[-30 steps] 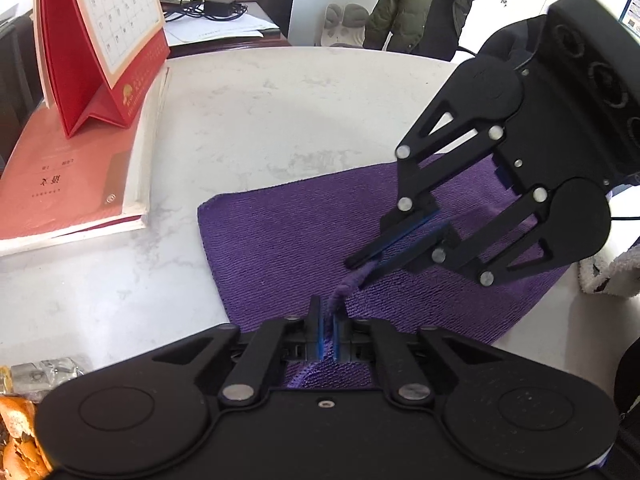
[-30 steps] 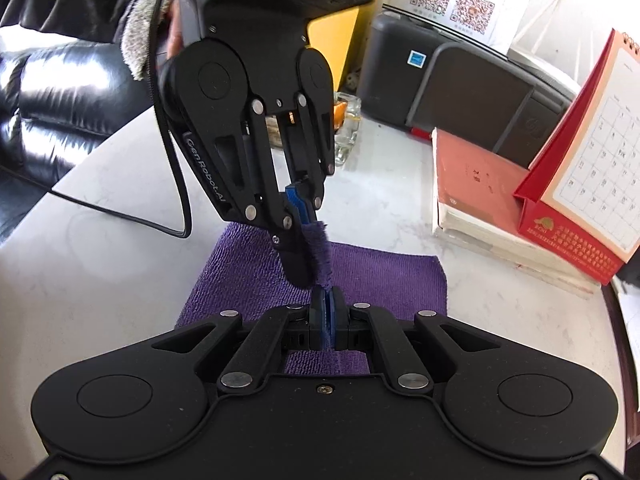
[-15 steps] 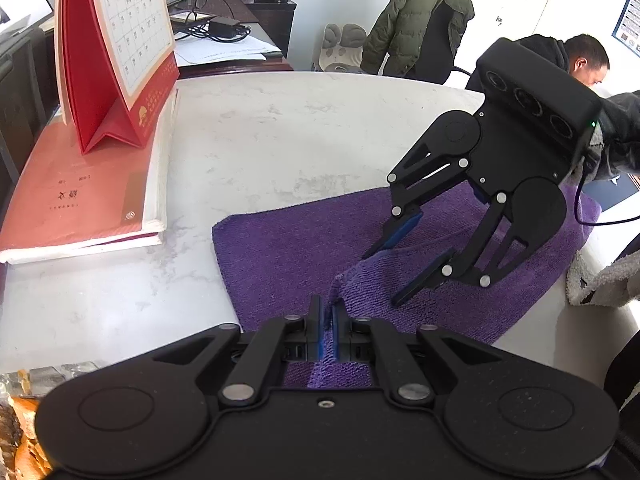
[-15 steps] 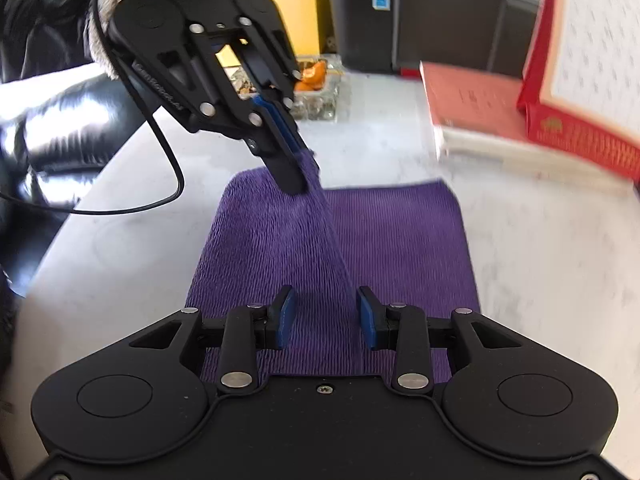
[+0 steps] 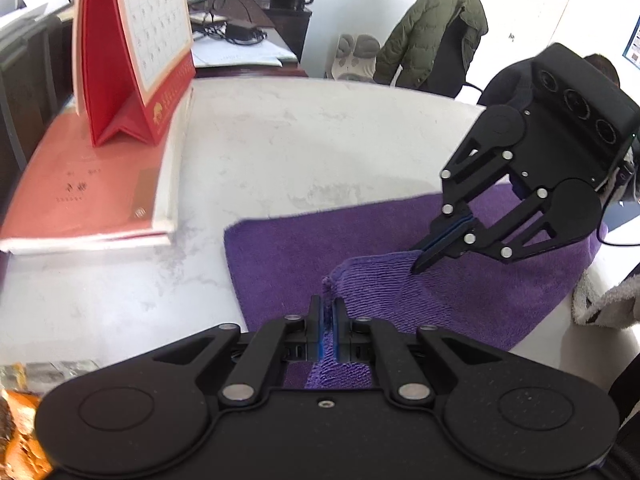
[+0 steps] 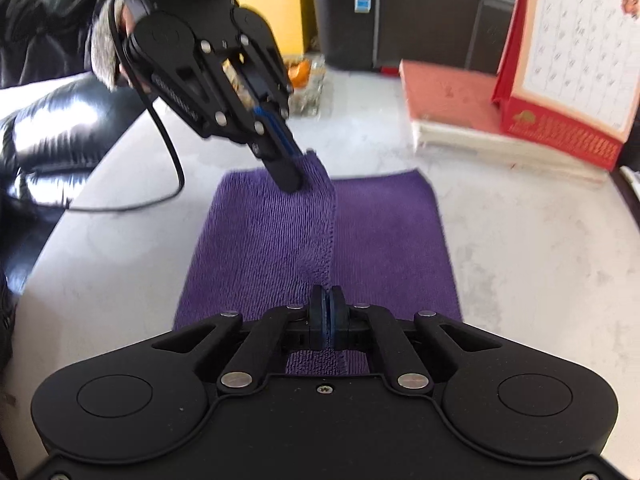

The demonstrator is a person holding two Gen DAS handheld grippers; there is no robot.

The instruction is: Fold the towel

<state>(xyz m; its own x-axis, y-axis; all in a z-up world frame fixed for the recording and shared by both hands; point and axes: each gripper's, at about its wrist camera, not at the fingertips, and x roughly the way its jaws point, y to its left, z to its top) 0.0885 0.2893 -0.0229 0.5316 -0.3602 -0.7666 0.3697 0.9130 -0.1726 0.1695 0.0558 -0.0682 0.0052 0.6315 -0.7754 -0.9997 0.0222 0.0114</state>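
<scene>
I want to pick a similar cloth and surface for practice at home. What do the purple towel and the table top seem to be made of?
Purple towel: looks like soft microfibre or terry, matte; fine ribbed loops show and it drapes limply where pinched. Table top: looks like marble or a marble-patterned stone, smooth with a slight sheen; white with faint grey veining. Real stone or laminate cannot be told.

The purple towel [image 6: 372, 232] is ribbed, fuzzy terry cloth; the worktop [image 5: 280, 140] smooth pale marbled stone; both grippers matt black plastic.
</scene>
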